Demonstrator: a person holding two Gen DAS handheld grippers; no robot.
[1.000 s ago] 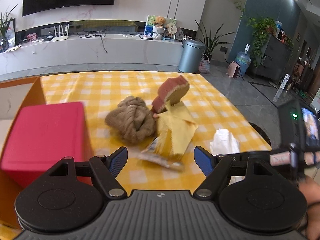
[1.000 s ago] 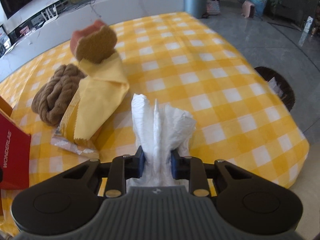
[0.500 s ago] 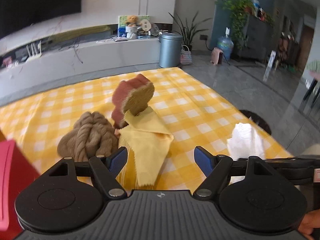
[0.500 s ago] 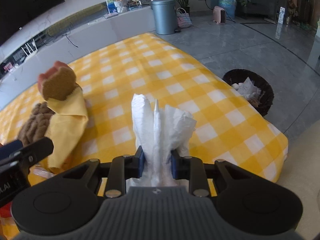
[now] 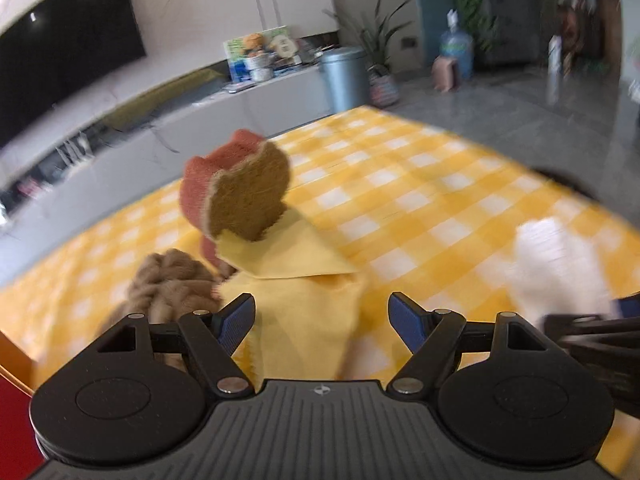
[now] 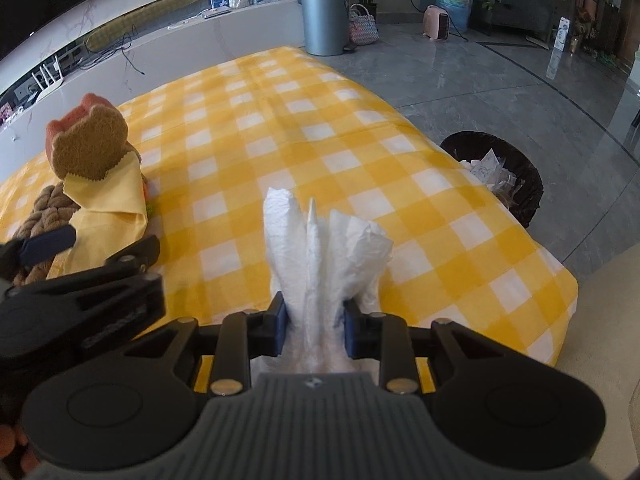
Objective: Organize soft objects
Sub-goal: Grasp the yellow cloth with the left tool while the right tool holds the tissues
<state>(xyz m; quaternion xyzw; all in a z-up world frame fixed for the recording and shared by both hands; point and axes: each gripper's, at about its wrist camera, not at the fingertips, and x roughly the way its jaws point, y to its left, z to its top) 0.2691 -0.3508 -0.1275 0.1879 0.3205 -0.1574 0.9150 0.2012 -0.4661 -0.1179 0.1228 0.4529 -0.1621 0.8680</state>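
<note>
My left gripper (image 5: 320,308) is open, its blue pads on either side of a yellow cloth (image 5: 288,256) on the checked tablecloth (image 5: 420,200). A bear-shaped brown and red sponge (image 5: 248,196) leans on the cloth's far end. A brown rope knot (image 5: 172,280) lies to the left. My right gripper (image 6: 316,320) is shut on a crumpled white tissue (image 6: 332,248), held above the table near its right edge. The tissue (image 5: 556,268) is blurred in the left wrist view. One of the left gripper's fingers (image 6: 48,242) shows beside the cloth (image 6: 108,208).
A red box (image 5: 12,420) sits at the lower left by an orange edge. On the floor just past the table's right edge stands a black waste basket (image 6: 500,172) with paper in it. A grey bin (image 6: 324,16) stands farther back.
My left gripper has swung right and sunk toward the yellow cloth, and the red box has slid almost out of view. The right gripper still grips the tissue, and the left gripper has entered its view.
</note>
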